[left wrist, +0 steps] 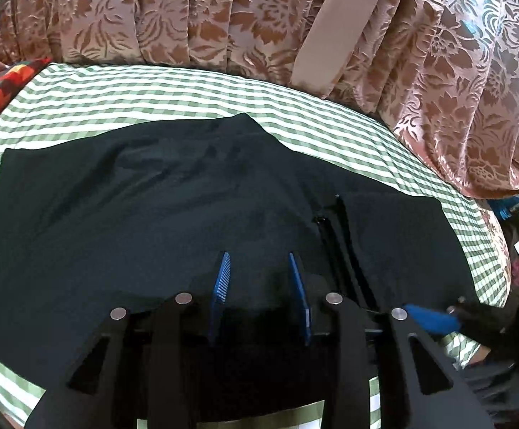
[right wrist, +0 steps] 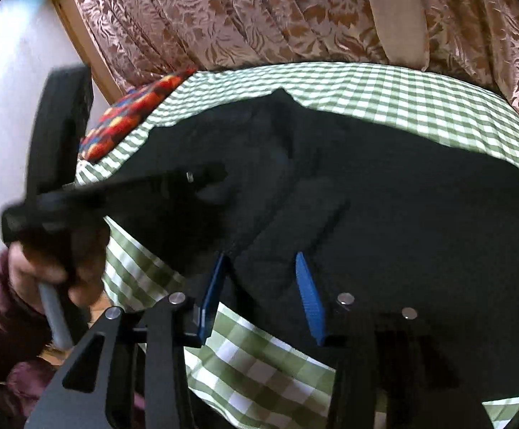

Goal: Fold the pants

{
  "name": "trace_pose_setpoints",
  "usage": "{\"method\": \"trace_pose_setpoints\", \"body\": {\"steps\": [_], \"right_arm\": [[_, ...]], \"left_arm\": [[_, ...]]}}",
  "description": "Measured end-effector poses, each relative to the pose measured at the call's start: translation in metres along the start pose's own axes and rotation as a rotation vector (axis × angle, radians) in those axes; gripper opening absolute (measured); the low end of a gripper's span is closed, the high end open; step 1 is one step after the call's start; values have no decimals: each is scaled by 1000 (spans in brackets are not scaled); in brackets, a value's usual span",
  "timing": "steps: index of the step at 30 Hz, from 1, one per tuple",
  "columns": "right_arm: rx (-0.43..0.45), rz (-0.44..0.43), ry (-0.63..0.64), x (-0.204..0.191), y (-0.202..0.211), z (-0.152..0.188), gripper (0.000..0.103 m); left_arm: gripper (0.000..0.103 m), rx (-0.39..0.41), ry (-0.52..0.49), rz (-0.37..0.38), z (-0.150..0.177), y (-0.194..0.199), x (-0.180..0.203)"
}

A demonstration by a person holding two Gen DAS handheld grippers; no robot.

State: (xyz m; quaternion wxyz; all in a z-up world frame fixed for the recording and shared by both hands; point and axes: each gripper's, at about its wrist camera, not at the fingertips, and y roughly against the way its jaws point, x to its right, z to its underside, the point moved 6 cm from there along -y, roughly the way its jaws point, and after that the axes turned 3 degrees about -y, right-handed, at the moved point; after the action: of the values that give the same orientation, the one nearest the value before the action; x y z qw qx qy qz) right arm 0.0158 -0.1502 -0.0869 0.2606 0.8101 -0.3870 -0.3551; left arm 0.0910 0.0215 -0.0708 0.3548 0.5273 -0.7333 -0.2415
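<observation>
Both tongs, left [left wrist: 263, 279] and right [right wrist: 263, 286], hung open above the dark pants [left wrist: 152, 207], seemingly gripping nothing; each needed a firm bite of the near edge before folding.

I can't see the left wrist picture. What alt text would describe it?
Dark pants lie spread on a green-and-white checked cloth, seen between the left claw's two blue fingers, which stand apart over the fabric. A floral curtain hangs behind.

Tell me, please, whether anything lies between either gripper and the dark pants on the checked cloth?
Nothing visible does. The left gripper and the right gripper both stand directly over the pants, with only the bare checked cloth around them.
</observation>
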Motion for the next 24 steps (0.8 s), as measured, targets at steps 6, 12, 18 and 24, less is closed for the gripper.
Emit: {"method": "trace_pose_setpoints", "body": {"steps": [6, 12, 18, 24], "right_arm": [[34, 12, 10, -5, 1, 2, 40], [52, 9, 3, -6, 4, 2, 41], [59, 17, -6, -5, 2, 4, 41], [66, 3, -5, -3, 3, 5, 48]], "left_arm": [[59, -39, 124, 241, -17, -11, 4], [57, -95, 136, 339, -36, -41, 22], [30, -133, 35, 194, -32, -79, 32], [31, -66, 69, 151, -34, -54, 11]]}}
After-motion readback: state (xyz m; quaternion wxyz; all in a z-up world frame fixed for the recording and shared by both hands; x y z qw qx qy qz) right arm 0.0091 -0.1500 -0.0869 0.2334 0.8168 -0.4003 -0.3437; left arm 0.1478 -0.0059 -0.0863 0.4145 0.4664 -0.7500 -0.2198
